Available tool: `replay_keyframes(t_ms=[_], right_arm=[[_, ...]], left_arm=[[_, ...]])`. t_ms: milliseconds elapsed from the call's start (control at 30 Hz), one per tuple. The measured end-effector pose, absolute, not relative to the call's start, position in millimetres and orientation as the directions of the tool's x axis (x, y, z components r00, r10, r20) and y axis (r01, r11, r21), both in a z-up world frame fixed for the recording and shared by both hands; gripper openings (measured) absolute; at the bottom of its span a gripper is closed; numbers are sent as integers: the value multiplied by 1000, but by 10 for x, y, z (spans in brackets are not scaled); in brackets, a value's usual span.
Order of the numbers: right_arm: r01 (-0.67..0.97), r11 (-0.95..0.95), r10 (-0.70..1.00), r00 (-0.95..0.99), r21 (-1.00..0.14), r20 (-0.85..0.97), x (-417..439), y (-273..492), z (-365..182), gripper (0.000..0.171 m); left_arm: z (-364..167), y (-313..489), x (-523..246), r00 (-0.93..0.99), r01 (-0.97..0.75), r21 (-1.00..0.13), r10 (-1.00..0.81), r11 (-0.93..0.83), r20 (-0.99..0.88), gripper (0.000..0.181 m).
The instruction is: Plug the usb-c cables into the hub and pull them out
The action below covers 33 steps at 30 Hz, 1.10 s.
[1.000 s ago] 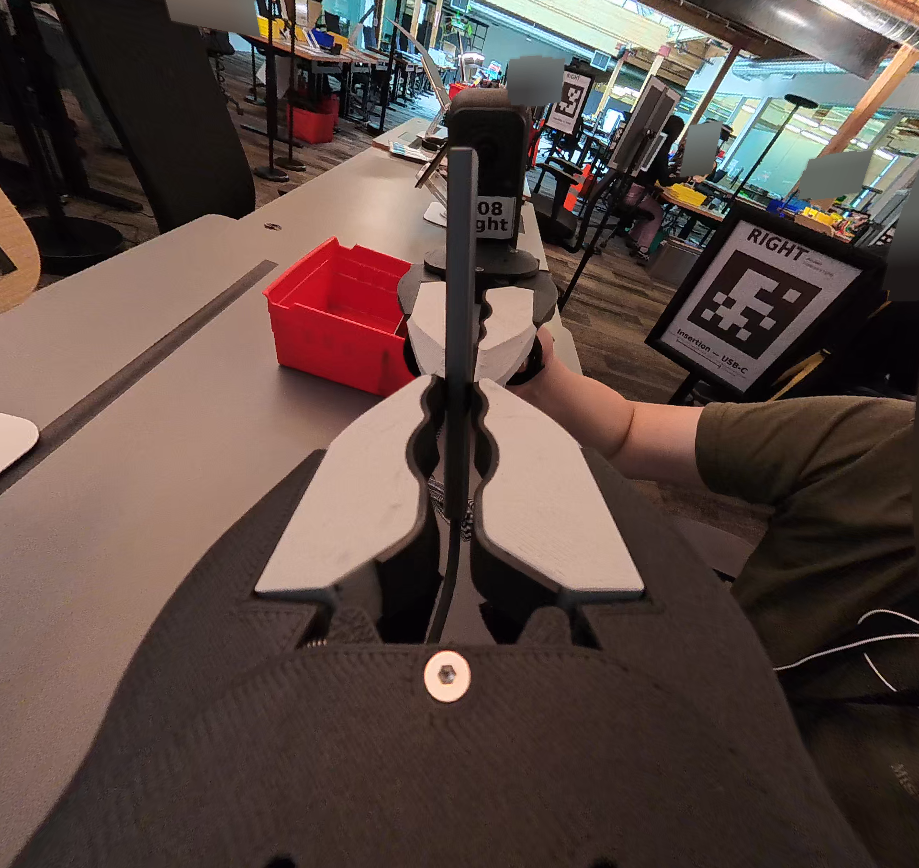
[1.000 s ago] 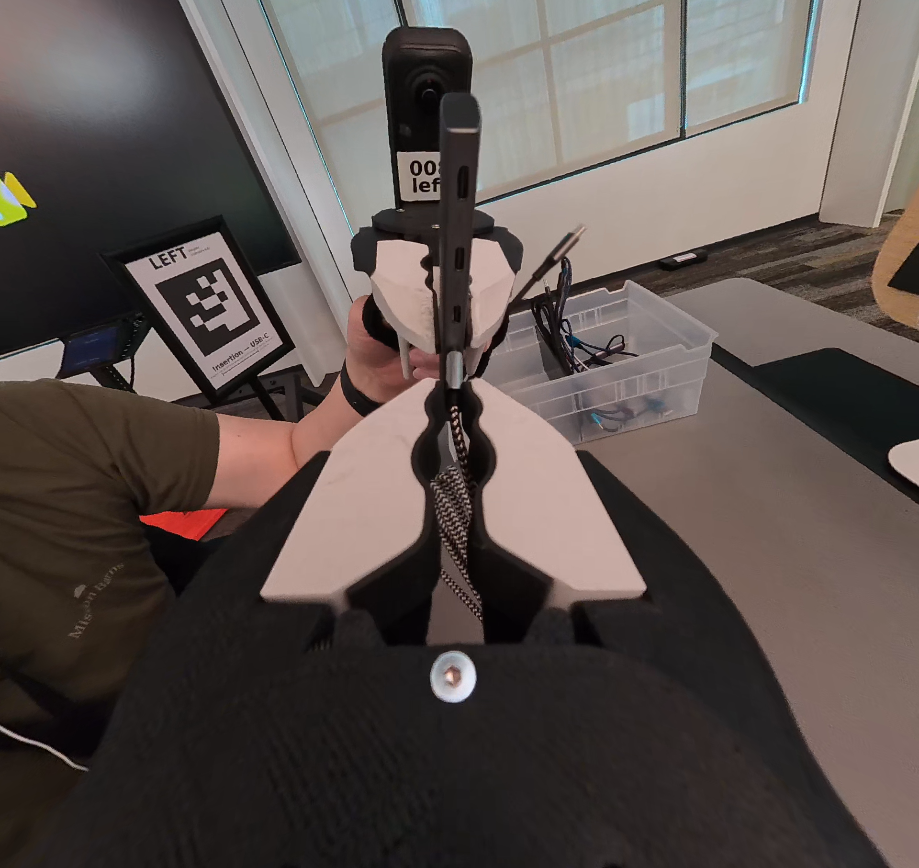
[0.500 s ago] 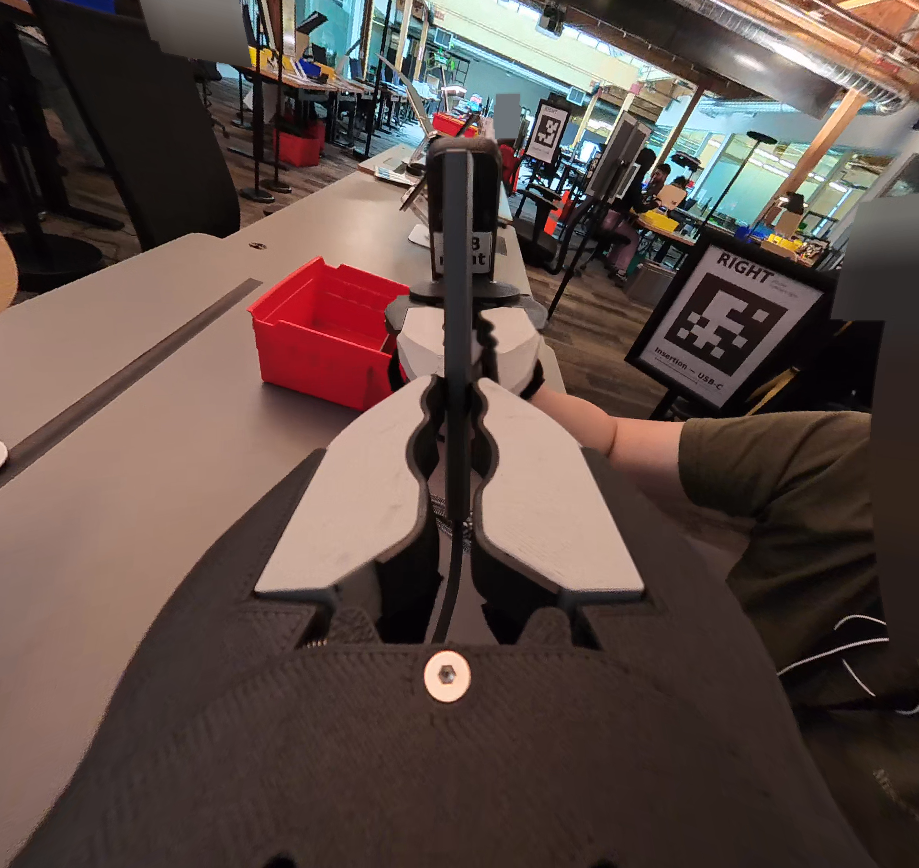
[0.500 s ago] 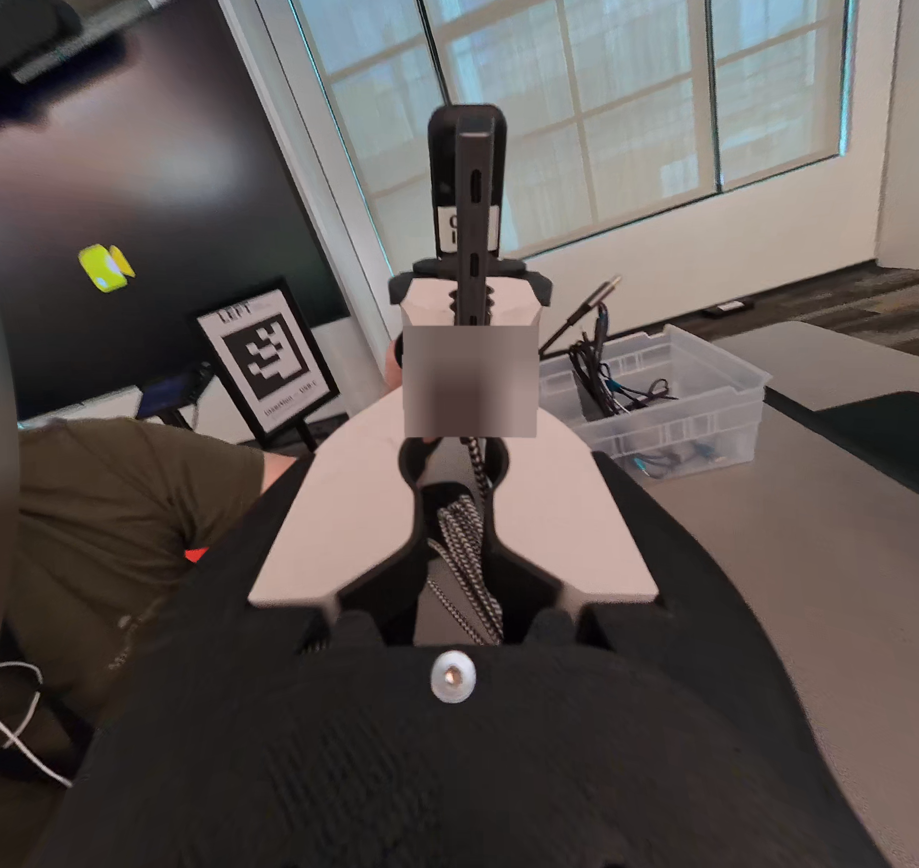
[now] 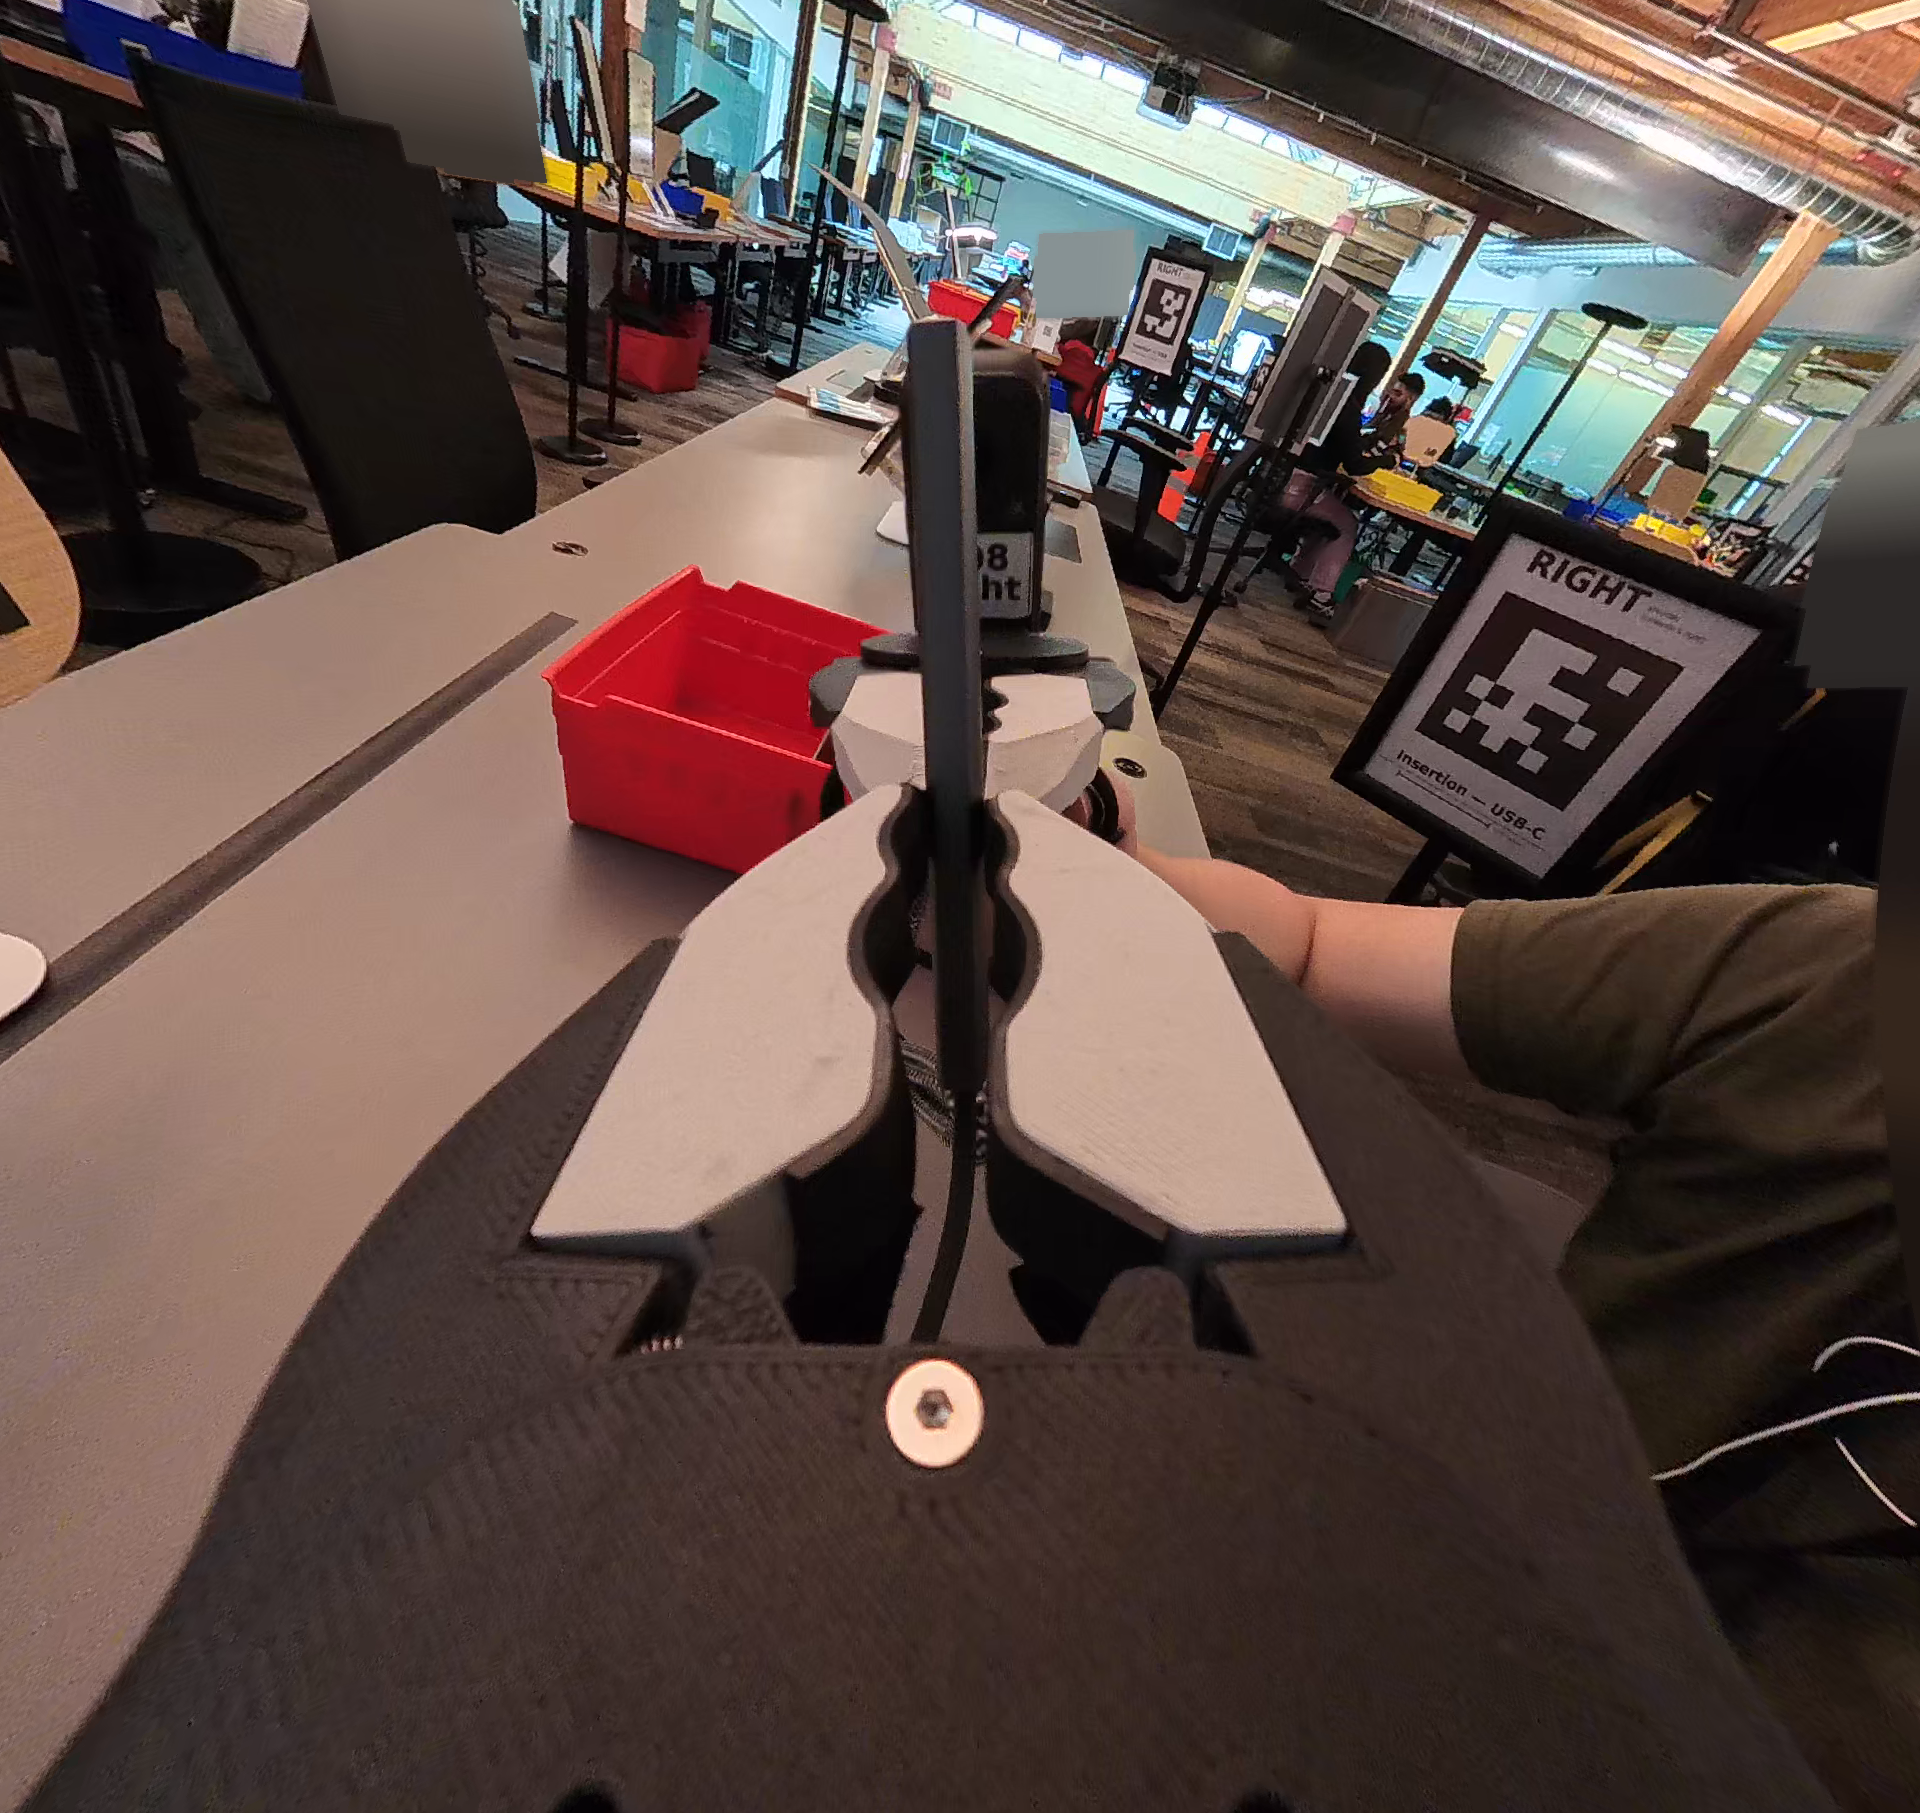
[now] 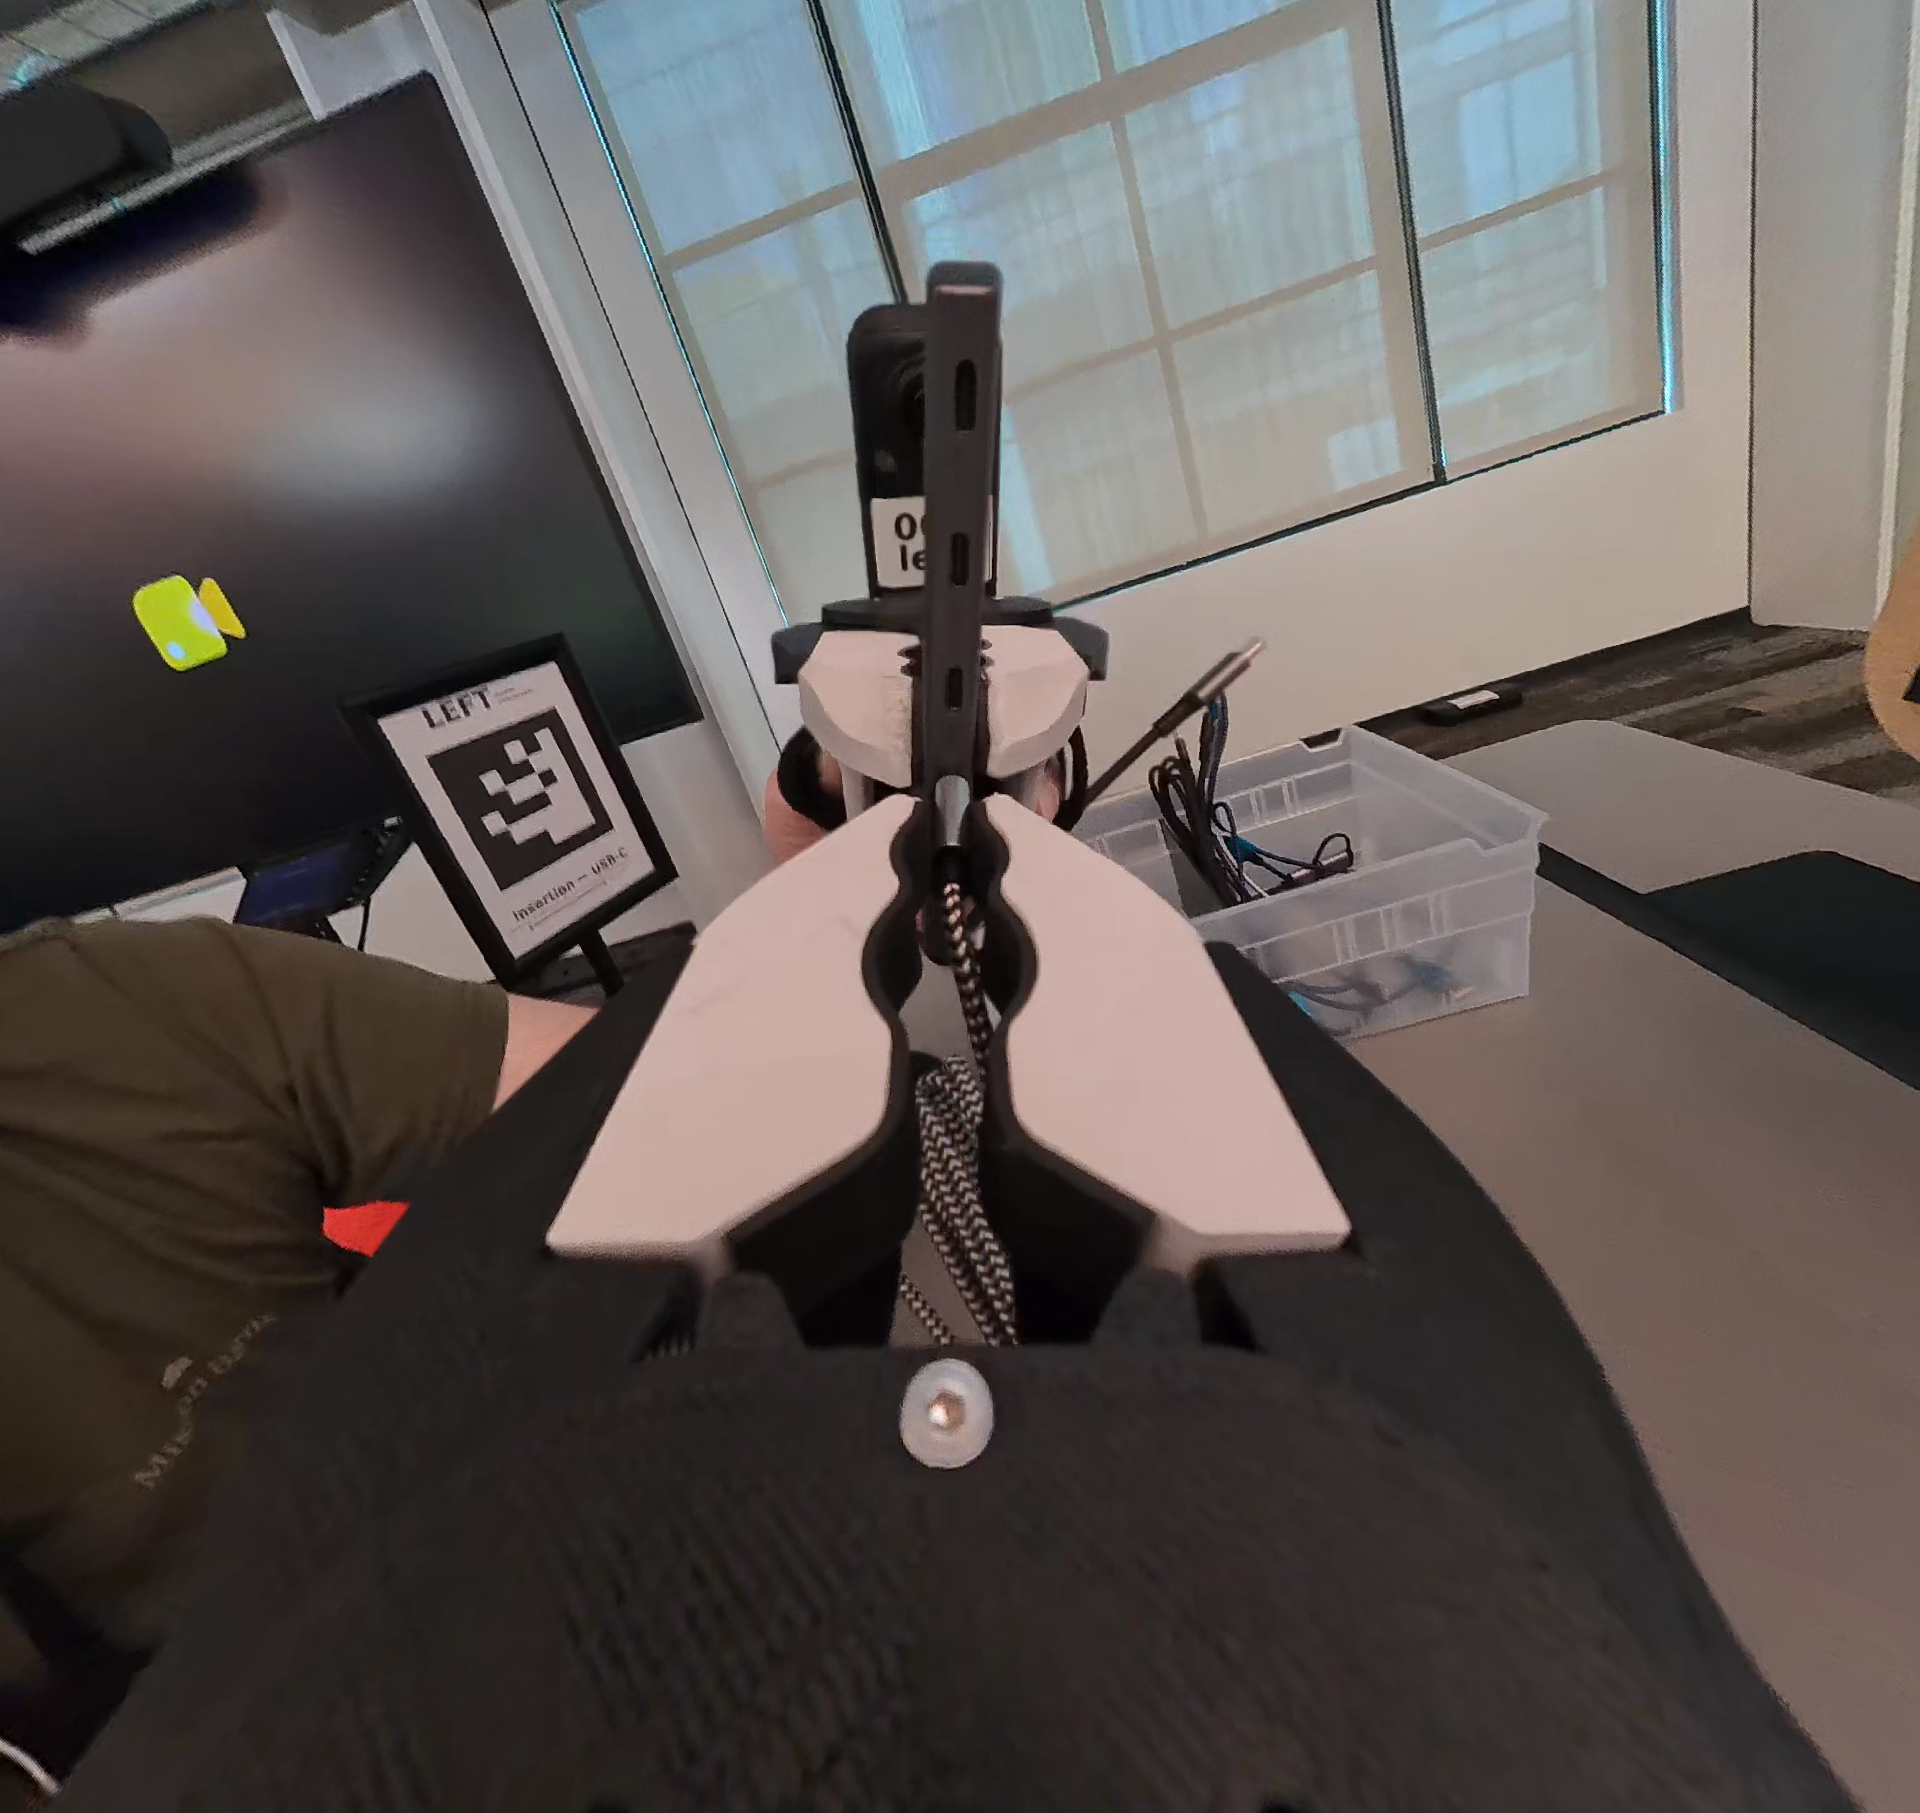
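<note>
Left gripper (image 5: pixel 940 818) clamps the slim rigid dark-grey metal hub (image 5: pixel 940 558); right gripper (image 6: pixel 948 818) pinches the silver plug (image 6: pixel 948 793) of the floppy braided black-and-white cable (image 6: pixel 961 1171). Grip plug shell, not braid.

Handheld two-finger grippers, olive sleeve

Pale grey fingers (image 5: pixel 748 1046) with scalloped black inner edges on the left gripper (image 5: pixel 945 818); textured black body, silver hex screw (image 5: pixel 933 1414) below the fingers. Same build on the right gripper (image 6: pixel 951 813). Olive-green short sleeve (image 5: pixel 1652 1067) beside it.

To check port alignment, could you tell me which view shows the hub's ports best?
The right wrist view: the hub turns its slotted edge toward the camera. The left wrist view shows only its plain back edge.
</note>
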State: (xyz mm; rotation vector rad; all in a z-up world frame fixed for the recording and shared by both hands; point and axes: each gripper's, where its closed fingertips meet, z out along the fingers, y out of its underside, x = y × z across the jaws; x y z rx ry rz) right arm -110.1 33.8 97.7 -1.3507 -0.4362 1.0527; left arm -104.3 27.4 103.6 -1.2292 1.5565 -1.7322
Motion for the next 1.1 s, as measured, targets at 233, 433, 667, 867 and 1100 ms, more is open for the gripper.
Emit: replay_keyframes(t_ms=[233,433,667,867,1100], right_arm=[[-224,-84,794,574,-971,-201,-1128,347,895,7],[-218,-95,815,543,-971,-202,-1132,332,871,7],[-294,-137,805,524,-946,-279,-1058,365,901,7],[-306,-158,801,517,-939,-303,-1049,375,894,7],[-294,-155,795,530,-943,-296,-1061,378,893,8]], left_arm=[[939,250,-1046,-488,-273,-934,-804,-229,340,10],[912,235,-1050,-494,-289,-934,-803,-210,333,9],[918,301,-1039,-474,-272,-935,-814,-226,335,9],[929,315,-1027,-466,-257,-938,-821,-231,330,9],[941,322,-1028,-462,-249,-941,-825,-230,324,9]])
